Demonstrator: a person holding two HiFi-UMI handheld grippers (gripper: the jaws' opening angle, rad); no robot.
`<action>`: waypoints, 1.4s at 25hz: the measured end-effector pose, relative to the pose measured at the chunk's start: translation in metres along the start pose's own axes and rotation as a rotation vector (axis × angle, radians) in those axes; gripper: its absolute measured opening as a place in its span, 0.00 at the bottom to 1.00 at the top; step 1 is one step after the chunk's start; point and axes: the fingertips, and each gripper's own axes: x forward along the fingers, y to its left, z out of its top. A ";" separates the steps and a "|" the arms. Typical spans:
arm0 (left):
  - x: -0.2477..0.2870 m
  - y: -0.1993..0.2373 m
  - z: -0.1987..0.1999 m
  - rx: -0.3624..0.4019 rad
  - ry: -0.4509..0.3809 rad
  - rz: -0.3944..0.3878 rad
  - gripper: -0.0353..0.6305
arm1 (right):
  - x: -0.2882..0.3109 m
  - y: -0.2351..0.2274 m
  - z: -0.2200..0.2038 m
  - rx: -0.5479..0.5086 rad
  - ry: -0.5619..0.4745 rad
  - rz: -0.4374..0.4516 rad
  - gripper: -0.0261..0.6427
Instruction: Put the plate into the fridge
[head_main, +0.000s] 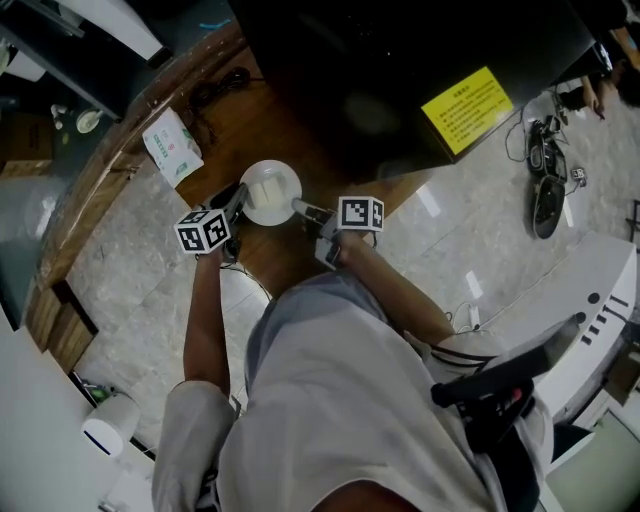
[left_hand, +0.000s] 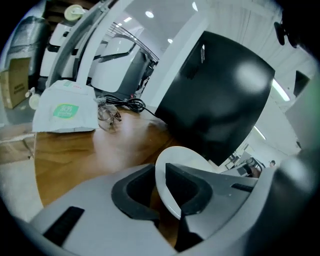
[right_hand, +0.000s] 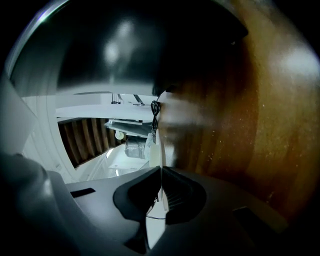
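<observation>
The white plate (head_main: 270, 192) is held between two hand-held grippers just in front of the black fridge (head_main: 400, 90), on the person's side of it and over the wooden counter (head_main: 250, 120) that runs along the fridge's foot. The left hand-held gripper (left_hand: 159, 192) has its jaws partly closed on the plate's rim. In its own view the rim stands on edge between the two dark pads, and the rest of the plate rises toward the fridge's glossy dark front. The right hand-held gripper (right_hand: 160, 192) takes the opposite rim with its jaws almost together. That view is dim and smeared, but the thin pale sliver pinched between the pads appears to be the plate seen edge-on. A yellow label (head_main: 467, 108) is stuck on the fridge near its far corner from the plate. A soft pack of tissues (head_main: 172, 146) with a green mark lies on the counter well out from the fridge, beyond the left hand-held gripper. A black cable (head_main: 215, 90) is coiled between that pack and the fridge.
</observation>
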 end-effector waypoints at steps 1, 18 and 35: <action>-0.007 -0.003 0.000 -0.029 -0.034 -0.001 0.17 | -0.003 0.003 -0.002 -0.015 0.003 0.003 0.07; -0.110 -0.092 -0.007 -0.117 -0.148 -0.395 0.15 | -0.076 0.092 -0.064 -0.187 0.077 0.144 0.08; -0.081 -0.236 -0.031 -0.079 -0.186 -0.581 0.14 | -0.221 0.079 -0.052 -0.228 -0.001 0.136 0.07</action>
